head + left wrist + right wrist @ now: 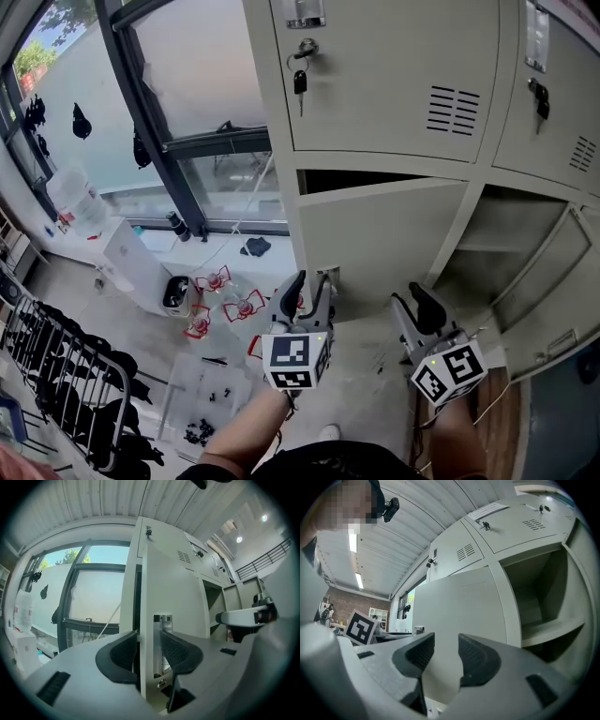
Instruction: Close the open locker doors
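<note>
1. The left forearm [248, 427] and the right forearm [459, 436] reach forward side by side, and each gripper points level at the lockers.
2. The left gripper [309, 284] [149, 637] is clenched on the free left edge of the lower-left locker door [384, 234] [173, 597]. Its pads sit on either side of that edge, just by the latch [162, 619].
3. The right gripper [411, 298] [446, 641] is released. Its jaws are apart with nothing between them, and they face the flat front of the same door nearer its hinge side.
4. That door stands partly open, with a dark gap showing above its top edge.
5. Beside it, the lower-right door [553, 281] is swung wide, baring its compartment [487, 234] [534, 602].
6. Above, the upper doors [394, 75] are closed, with keys [300, 80] hanging in their locks.
</note>
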The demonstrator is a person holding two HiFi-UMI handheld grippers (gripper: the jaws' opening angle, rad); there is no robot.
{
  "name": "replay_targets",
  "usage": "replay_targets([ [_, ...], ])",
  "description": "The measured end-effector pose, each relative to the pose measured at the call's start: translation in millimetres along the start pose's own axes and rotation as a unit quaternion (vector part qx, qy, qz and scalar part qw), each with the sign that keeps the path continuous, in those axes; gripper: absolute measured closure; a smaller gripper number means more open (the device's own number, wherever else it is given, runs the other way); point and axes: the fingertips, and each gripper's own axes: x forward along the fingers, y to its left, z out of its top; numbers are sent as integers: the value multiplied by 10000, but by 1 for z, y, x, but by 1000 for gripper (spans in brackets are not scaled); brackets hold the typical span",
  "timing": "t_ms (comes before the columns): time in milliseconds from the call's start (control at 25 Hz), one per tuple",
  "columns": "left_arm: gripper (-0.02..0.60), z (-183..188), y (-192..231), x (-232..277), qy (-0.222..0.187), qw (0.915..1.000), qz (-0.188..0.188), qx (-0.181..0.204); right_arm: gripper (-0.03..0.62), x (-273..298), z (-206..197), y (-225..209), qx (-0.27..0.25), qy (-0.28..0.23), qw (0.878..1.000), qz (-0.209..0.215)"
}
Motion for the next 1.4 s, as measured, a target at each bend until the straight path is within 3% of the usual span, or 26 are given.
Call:
replay_targets([
  [360,414,3,13,22,31,9997,210,151,447,15,1,-2,-8,11,9999,-120],
  [960,320,3,26,44,-77,9945,989,350,447,19,-8,-5,113,27,9998,-178],
  [1400,319,2,28,55,-88,9906,1318,359,447,13,-9,-10,168,40,9996,-210],
])
